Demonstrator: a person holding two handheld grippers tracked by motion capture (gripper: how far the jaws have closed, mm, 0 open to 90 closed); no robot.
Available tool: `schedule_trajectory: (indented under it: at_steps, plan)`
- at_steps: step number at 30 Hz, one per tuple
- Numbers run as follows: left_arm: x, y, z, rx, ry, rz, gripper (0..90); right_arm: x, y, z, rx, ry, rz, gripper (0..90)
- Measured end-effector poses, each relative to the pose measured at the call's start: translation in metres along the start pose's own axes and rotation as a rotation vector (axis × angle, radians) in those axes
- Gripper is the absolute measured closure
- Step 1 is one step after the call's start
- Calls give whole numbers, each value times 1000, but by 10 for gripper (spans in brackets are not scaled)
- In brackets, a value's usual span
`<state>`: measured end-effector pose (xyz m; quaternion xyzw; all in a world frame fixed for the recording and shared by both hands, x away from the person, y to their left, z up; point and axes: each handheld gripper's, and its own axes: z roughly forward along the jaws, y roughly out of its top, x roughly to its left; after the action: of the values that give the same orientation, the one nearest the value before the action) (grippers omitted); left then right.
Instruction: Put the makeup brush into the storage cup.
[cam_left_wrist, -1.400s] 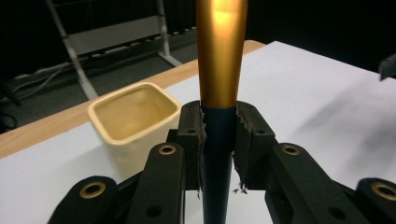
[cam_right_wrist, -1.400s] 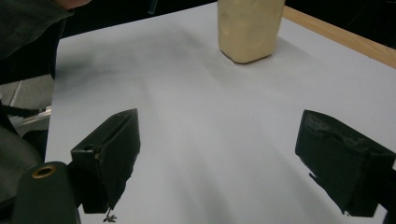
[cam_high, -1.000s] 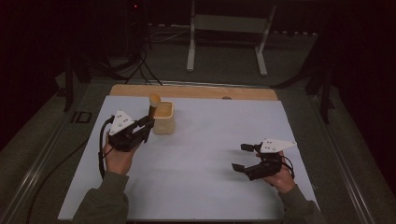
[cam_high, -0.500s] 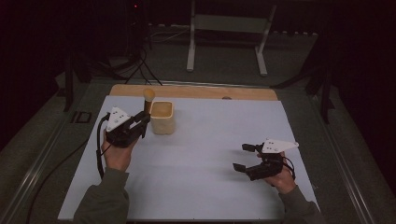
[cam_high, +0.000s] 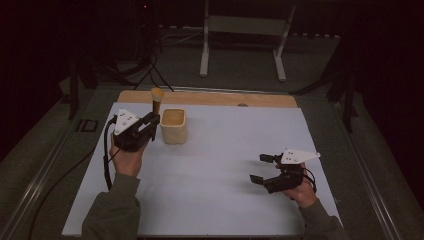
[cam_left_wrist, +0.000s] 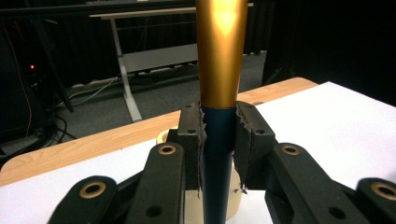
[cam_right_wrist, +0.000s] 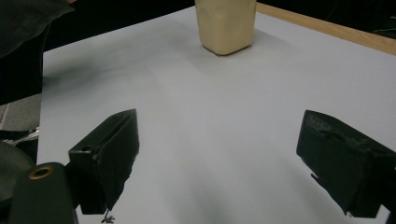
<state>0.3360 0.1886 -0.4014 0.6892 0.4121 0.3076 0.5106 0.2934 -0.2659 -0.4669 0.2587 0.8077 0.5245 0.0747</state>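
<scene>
While one brush (cam_left_wrist: 219, 93) stands gripped, one cup (cam_high: 173, 126) sits beside it.

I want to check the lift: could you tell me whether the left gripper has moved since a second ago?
Yes. The left gripper, shut on the brush, has drawn away from the cream cup, toward the left in the high view.

Left gripper (cam_left_wrist: 219, 149): black jaws clamped on upright stick-like tool, dark blue lower shaft (cam_left_wrist: 218, 168), gold metallic upper section above the jaws. Cream cup (cam_left_wrist: 163, 136) just behind jaws. White tabletop (cam_left_wrist: 327, 116) beneath; wooden edge strip (cam_left_wrist: 93, 144) beyond.
</scene>
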Motion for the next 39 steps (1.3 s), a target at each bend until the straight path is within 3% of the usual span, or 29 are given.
schedule_trajectory:
  at_steps: [15,28,39]
  plan:
    - [4,8,13,-22,21,-21,751,0,0,-2,-1,0,2,130]
    - [9,19,27,-39,4,-24,751,0,-1,-3,-4,3,5,131]
    - [15,23,36,-29,19,-21,750,0,-1,-3,-3,1,3,131]
